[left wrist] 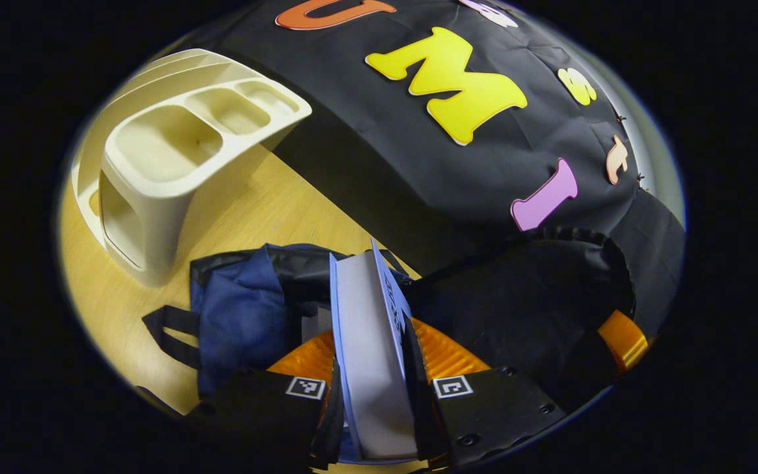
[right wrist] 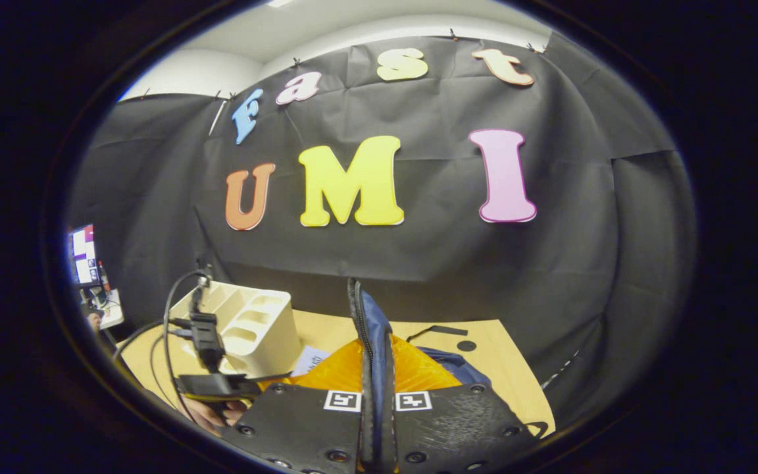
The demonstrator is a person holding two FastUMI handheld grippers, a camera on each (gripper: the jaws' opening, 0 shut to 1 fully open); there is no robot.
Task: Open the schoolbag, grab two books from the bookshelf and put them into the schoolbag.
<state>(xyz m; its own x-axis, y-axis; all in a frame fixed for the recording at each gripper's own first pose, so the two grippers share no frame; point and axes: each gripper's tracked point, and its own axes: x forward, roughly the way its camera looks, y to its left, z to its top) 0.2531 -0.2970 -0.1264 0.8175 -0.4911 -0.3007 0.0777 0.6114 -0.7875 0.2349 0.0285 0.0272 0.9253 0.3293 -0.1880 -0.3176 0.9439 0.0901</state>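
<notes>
My left gripper [left wrist: 372,368] is shut on a book [left wrist: 369,329] with a blue cover and white pages. It holds the book upright over the open mouth of the blue and black schoolbag [left wrist: 241,309]. The bag's black flap [left wrist: 530,296] is lifted on the right. My right gripper [right wrist: 376,395] is shut on the bag's raised blue edge with its black zip trim [right wrist: 371,329], which stands up between the fingers. The cream bookshelf [left wrist: 175,151] stands at the back left on the wooden table [left wrist: 267,210], and its compartments that I can see hold nothing.
The bookshelf [right wrist: 254,322] stands left of the bag, with a sheet of paper [right wrist: 313,359] lying beside it. A hand [right wrist: 211,411] and looping black cables [right wrist: 168,309] are at the lower left. A lit screen [right wrist: 83,253] is at the far left. The black cloth wall stands just behind the table.
</notes>
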